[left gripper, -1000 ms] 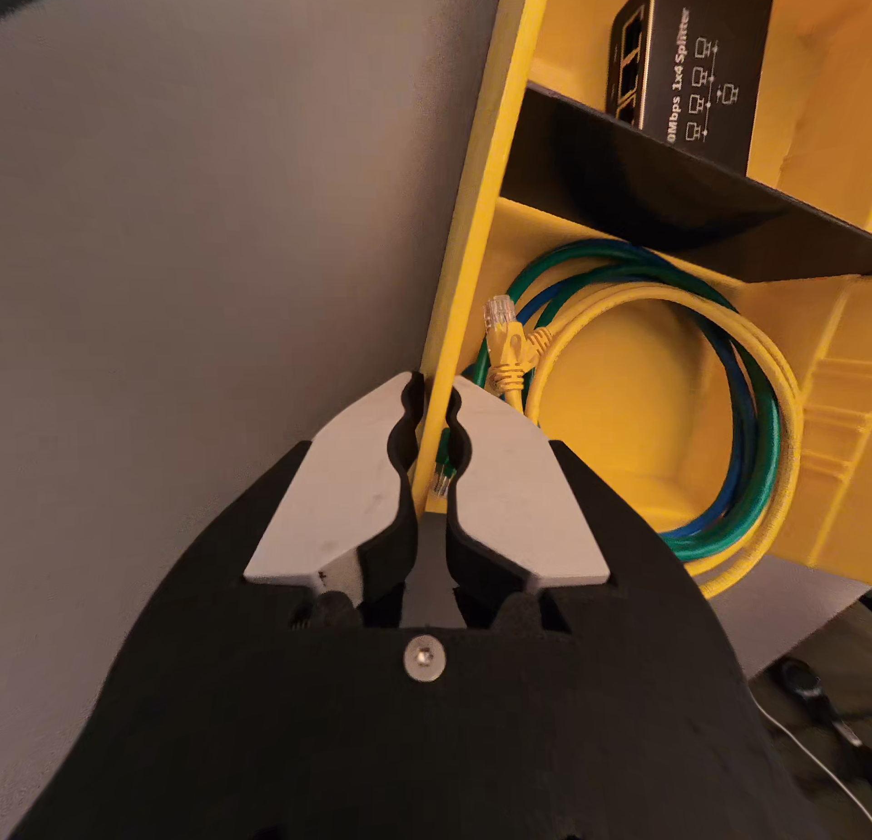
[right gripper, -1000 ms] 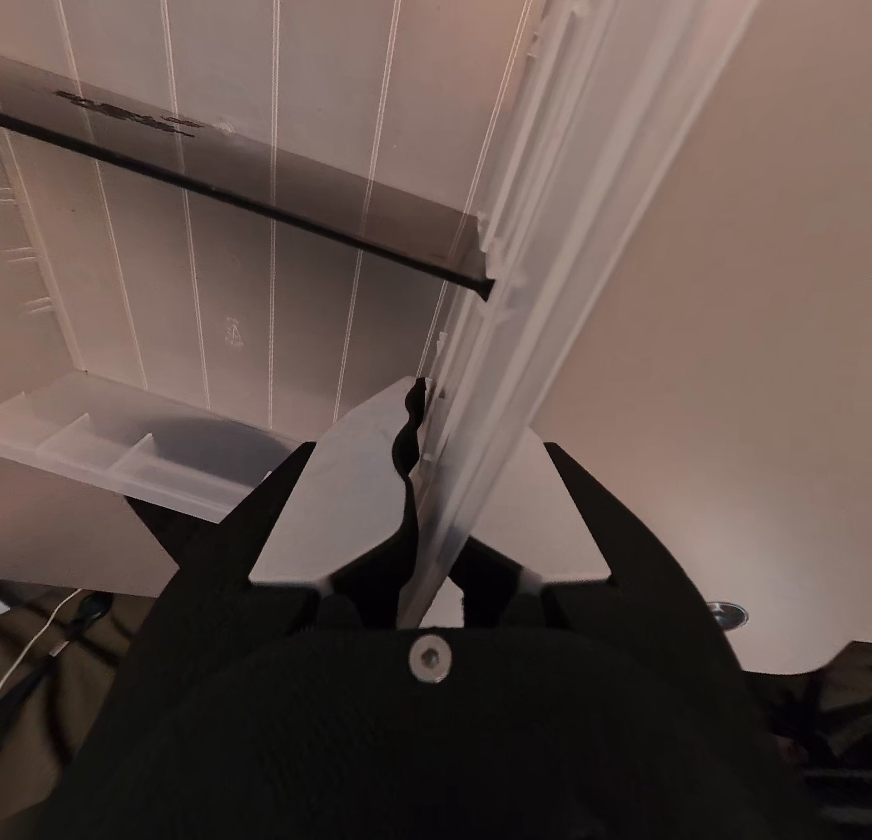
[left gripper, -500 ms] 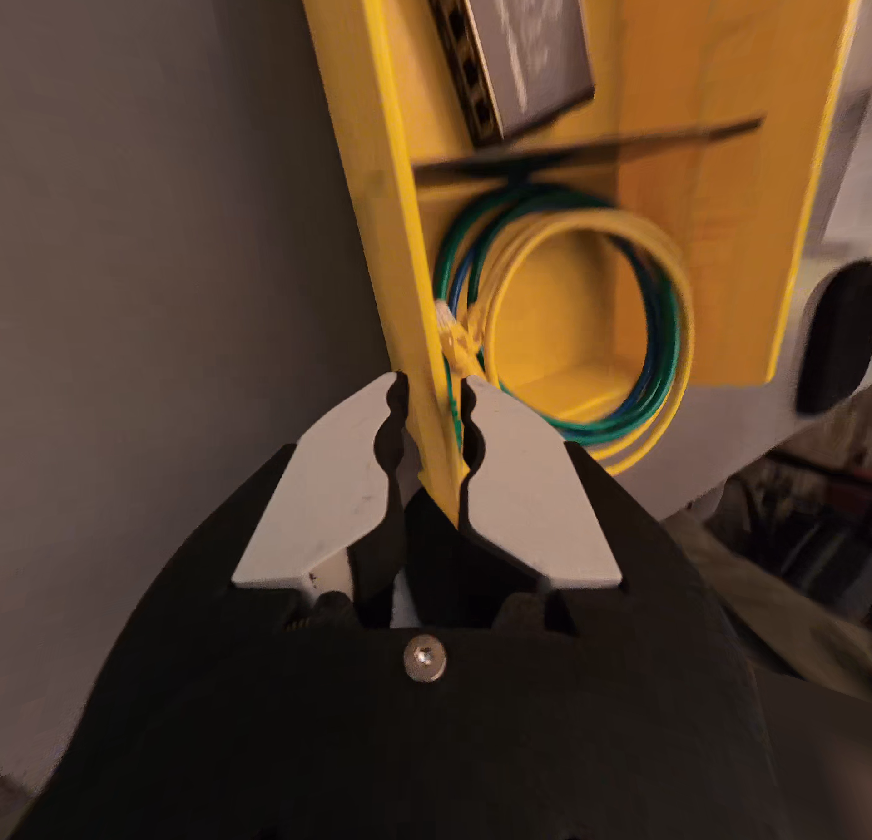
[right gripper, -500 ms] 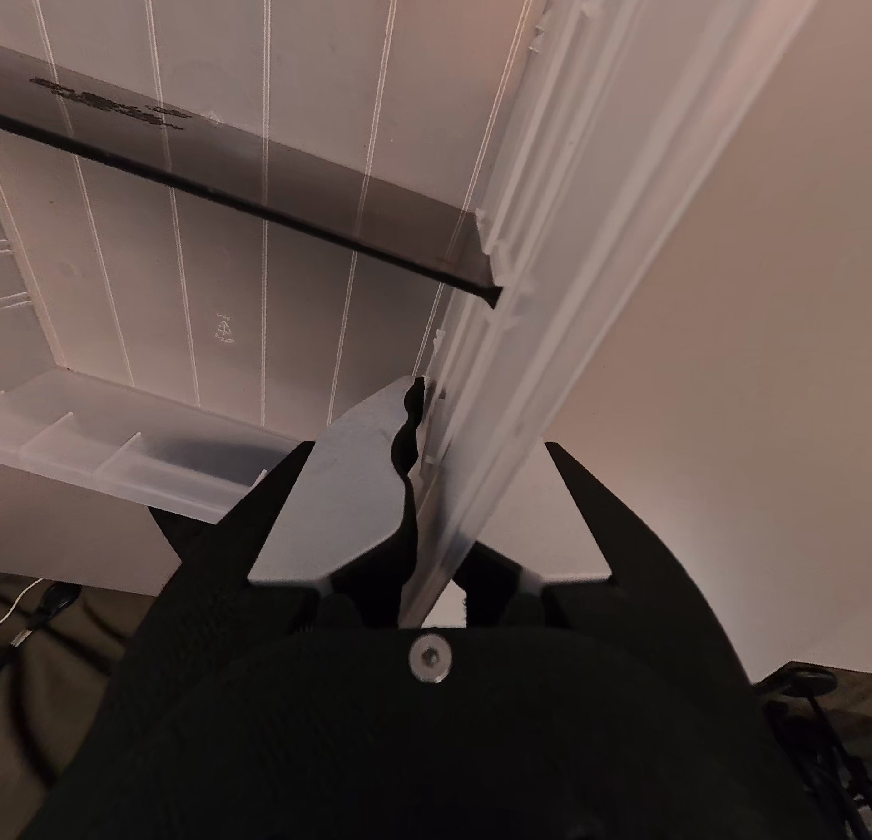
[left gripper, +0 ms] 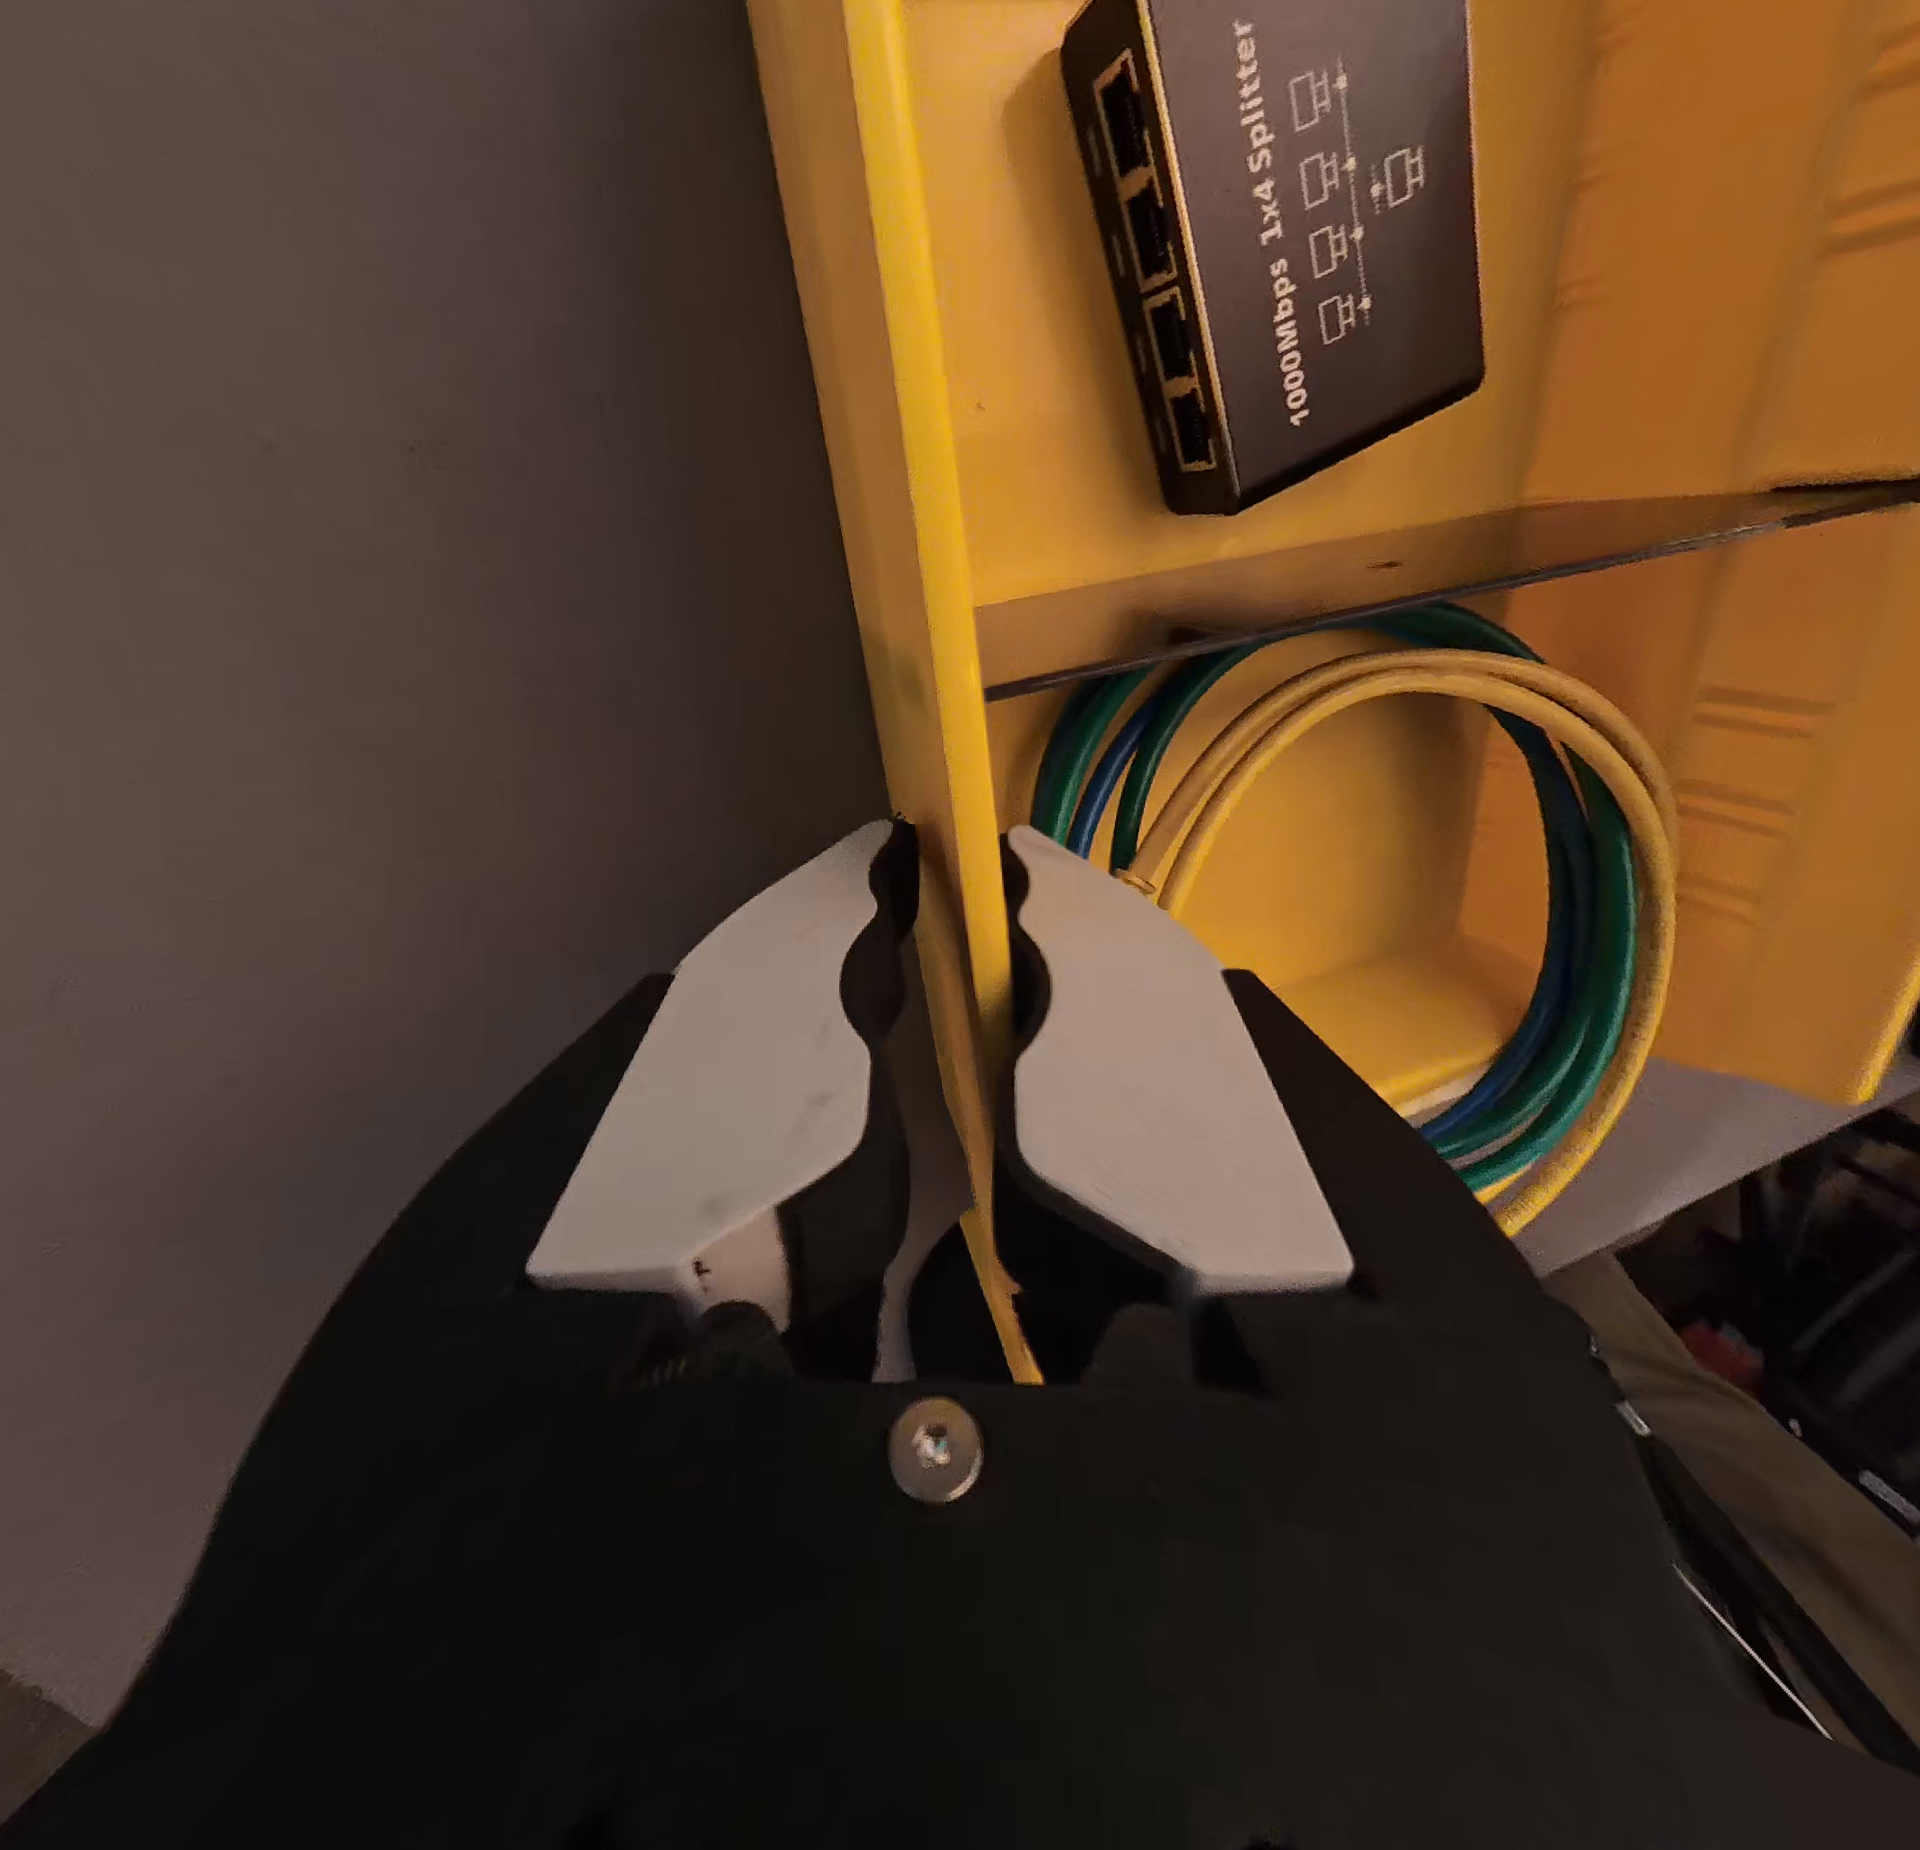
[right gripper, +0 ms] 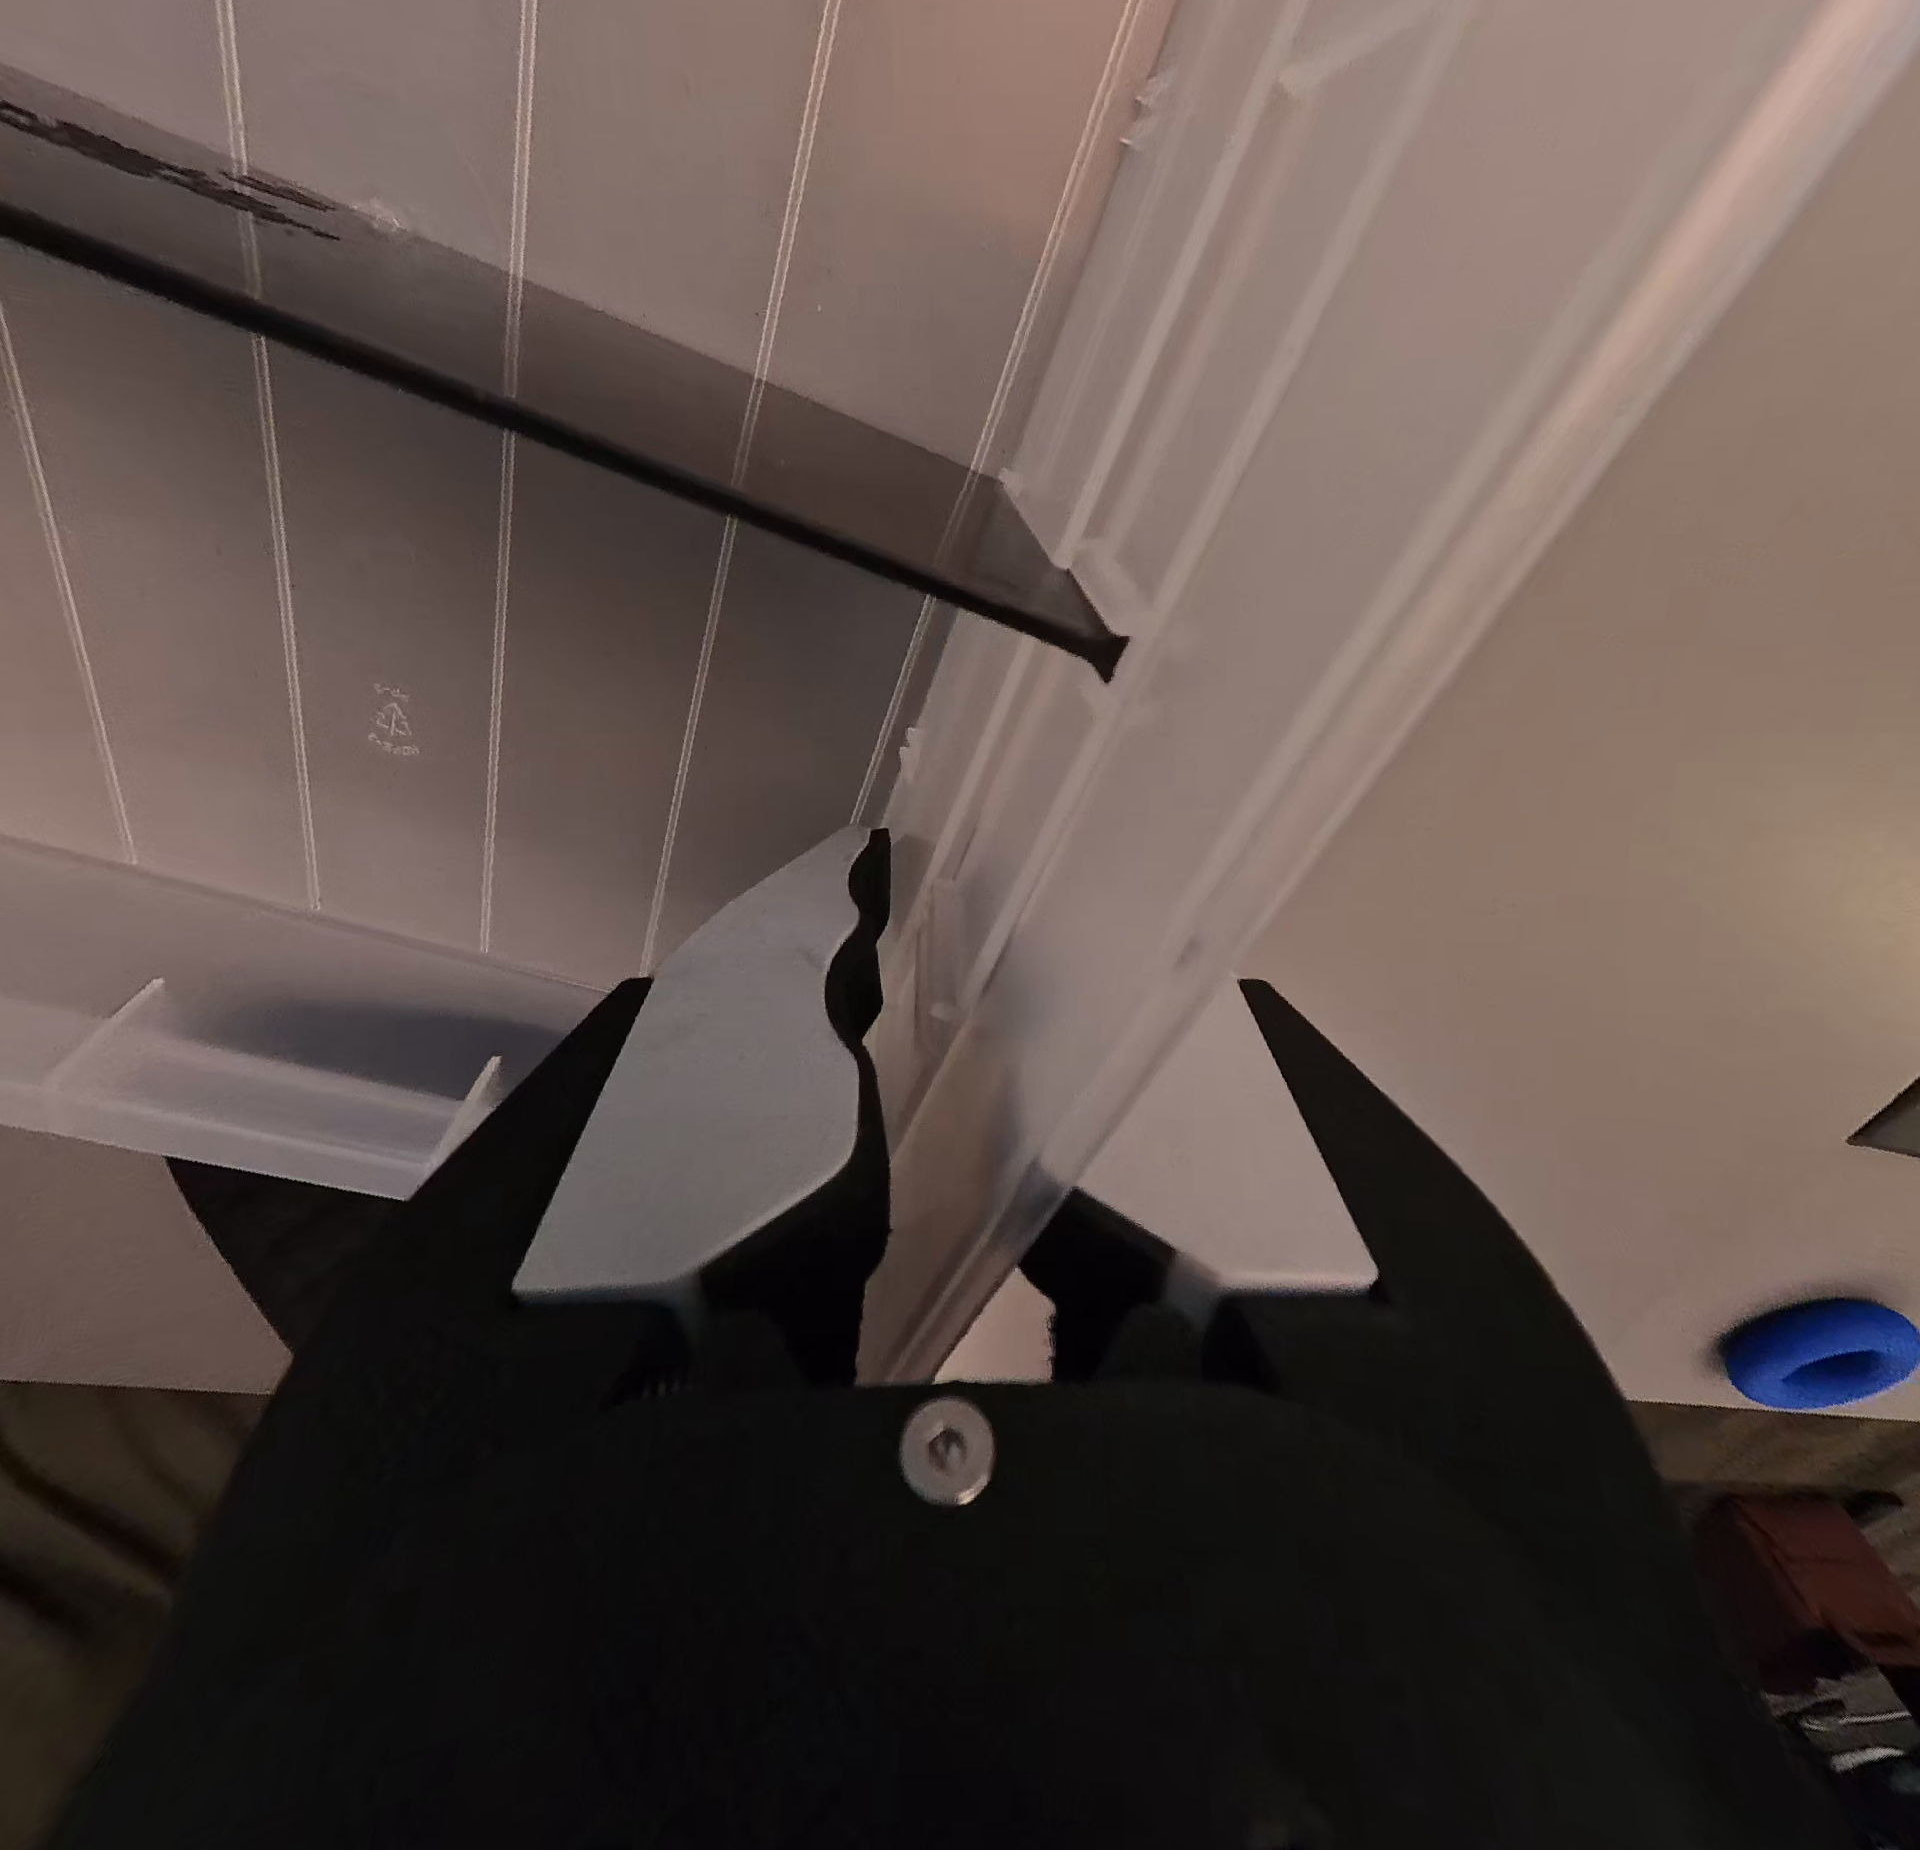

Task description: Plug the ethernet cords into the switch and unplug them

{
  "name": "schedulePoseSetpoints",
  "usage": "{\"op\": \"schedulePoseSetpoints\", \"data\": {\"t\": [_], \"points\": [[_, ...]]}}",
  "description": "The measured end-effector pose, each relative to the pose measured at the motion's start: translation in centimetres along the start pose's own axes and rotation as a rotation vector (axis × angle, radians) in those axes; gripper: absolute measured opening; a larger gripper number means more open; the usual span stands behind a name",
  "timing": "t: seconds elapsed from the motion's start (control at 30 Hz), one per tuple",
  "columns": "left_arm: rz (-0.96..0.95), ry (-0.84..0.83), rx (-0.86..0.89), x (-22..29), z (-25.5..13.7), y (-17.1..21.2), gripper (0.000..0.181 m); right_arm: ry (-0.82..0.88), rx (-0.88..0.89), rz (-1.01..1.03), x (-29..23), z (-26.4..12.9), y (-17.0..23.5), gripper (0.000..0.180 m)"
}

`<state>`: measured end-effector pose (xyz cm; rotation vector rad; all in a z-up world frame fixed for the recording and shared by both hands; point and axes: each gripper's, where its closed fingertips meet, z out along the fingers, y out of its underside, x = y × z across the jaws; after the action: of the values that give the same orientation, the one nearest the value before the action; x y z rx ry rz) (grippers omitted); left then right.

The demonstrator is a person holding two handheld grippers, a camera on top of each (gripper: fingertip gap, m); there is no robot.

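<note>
My left gripper point(left gripper: 954, 844) is shut on the left side wall of a yellow bin point(left gripper: 904, 450). A black switch point(left gripper: 1340, 211) with several ports lies in the bin's upper compartment, with nothing plugged in. Below a dark divider point(left gripper: 1455, 579), the yellow cord point(left gripper: 1652, 865), green cord point(left gripper: 1605, 927) and blue cord point(left gripper: 1564, 865) lie coiled together. Their plugs are hidden. My right gripper point(right gripper: 956, 865) is shut on the side wall of a clear bin point(right gripper: 1247, 450). Its right finger is hidden behind that wall.
A grey surface point(left gripper: 416, 553) lies left of the yellow bin. The clear bin has a dark divider point(right gripper: 623, 450) and a ribbed bottom. A blue foam ring point(right gripper: 1818, 1353) sits at the right on a pale surface. Dark clutter lies at the lower right point(left gripper: 1818, 1333). Tip to tip, the grippers are about 70 centimetres apart.
The left view swung across the yellow bin, so the switch now shows in full and the yellow plug is out of sight. The right view shifted slightly and the blue ring came into view.
</note>
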<state>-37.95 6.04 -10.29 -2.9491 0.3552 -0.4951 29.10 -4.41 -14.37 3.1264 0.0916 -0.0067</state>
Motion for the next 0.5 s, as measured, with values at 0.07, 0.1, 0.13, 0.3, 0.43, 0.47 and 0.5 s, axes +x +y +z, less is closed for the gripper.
{"op": "schedulePoseSetpoints", "data": {"t": [0.07,0.1,0.13,0.3,0.43,0.47,0.5], "points": [[-0.003,-0.024,0.000,-0.1,0.0,0.0,0.012,-0.005,0.002,-0.002,0.0,0.0,0.0,0.022],[-0.012,-0.028,0.001,-0.1,0.0,0.0,0.012,-0.007,0.004,-0.006,0.0,0.0,-0.1,0.022],[-0.022,-0.030,0.003,-0.2,0.0,0.0,0.012,-0.009,0.005,-0.010,0.0,0.0,-0.1,0.022],[-0.056,-0.114,-0.015,-1.1,-0.3,0.6,0.008,0.008,0.002,-0.038,0.4,0.0,-0.5,0.024],[-0.054,-0.182,0.030,-1.8,-1.3,0.1,0.006,0.047,0.006,-0.070,0.8,0.0,-0.8,0.033],[-0.063,-0.195,0.082,-1.8,-2.2,-0.4,0.010,0.070,0.014,-0.085,1.0,-0.1,-0.9,0.038],[-0.070,-0.217,0.143,-1.8,-3.3,-0.9,0.020,0.097,0.024,-0.104,1.2,-0.1,-1.0,0.044]]}}
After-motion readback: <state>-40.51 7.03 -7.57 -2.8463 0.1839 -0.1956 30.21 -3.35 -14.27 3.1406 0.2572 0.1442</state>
